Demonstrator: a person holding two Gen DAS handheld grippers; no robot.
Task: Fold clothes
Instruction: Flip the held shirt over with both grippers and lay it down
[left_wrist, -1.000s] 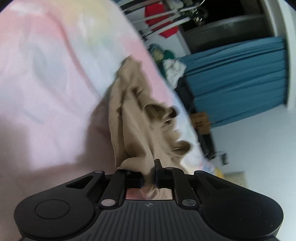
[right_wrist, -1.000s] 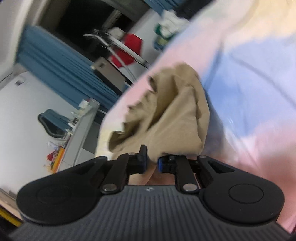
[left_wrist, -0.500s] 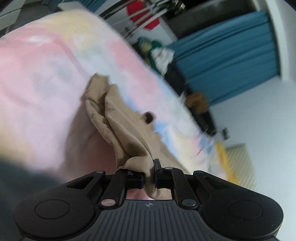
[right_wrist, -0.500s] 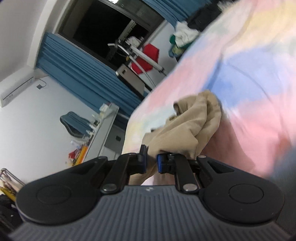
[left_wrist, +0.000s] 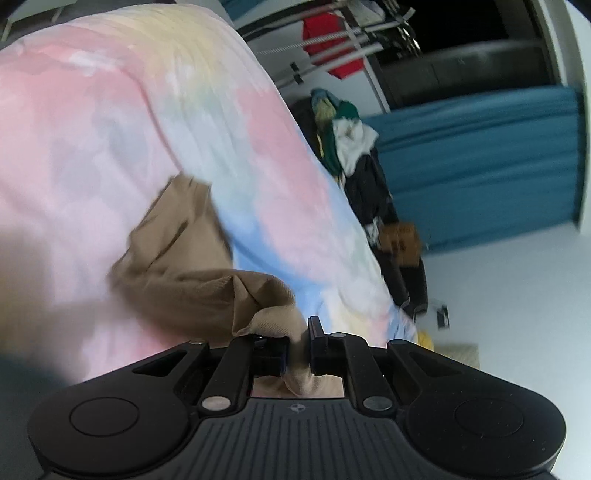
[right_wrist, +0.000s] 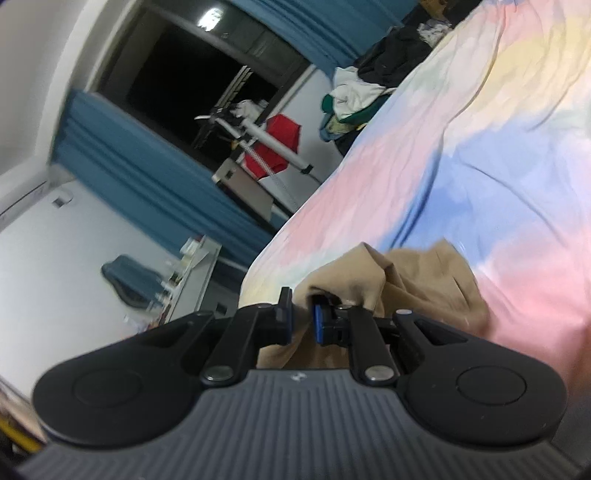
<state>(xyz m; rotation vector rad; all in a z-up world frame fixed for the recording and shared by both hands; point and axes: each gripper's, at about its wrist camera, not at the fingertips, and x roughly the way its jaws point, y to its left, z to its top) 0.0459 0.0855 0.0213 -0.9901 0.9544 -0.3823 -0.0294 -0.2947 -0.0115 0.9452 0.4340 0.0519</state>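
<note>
A tan garment (left_wrist: 177, 273) hangs bunched over a bed covered with a pastel pink, blue and yellow sheet (left_wrist: 110, 129). My left gripper (left_wrist: 297, 339) is shut on one edge of the garment, with cloth pinched between its pads. In the right wrist view the same tan garment (right_wrist: 424, 280) trails down to the right, and my right gripper (right_wrist: 303, 314) is shut on another edge of it. The garment's lower folds rest on the pastel sheet (right_wrist: 480, 147). Most of its shape is hidden in the bunching.
A heap of clothes (left_wrist: 343, 136) lies at the bed's far side, seen also as a clothes heap (right_wrist: 354, 99). A drying rack with a red garment (right_wrist: 273, 147) stands by blue curtains (left_wrist: 480, 162). A desk (right_wrist: 192, 266) and chair (right_wrist: 129, 280) sit at the left.
Both grippers have risen with the tan garment still pinched. The garment has lifted off the sheet and now hangs closer to the fingers, with more of the room in view.
</note>
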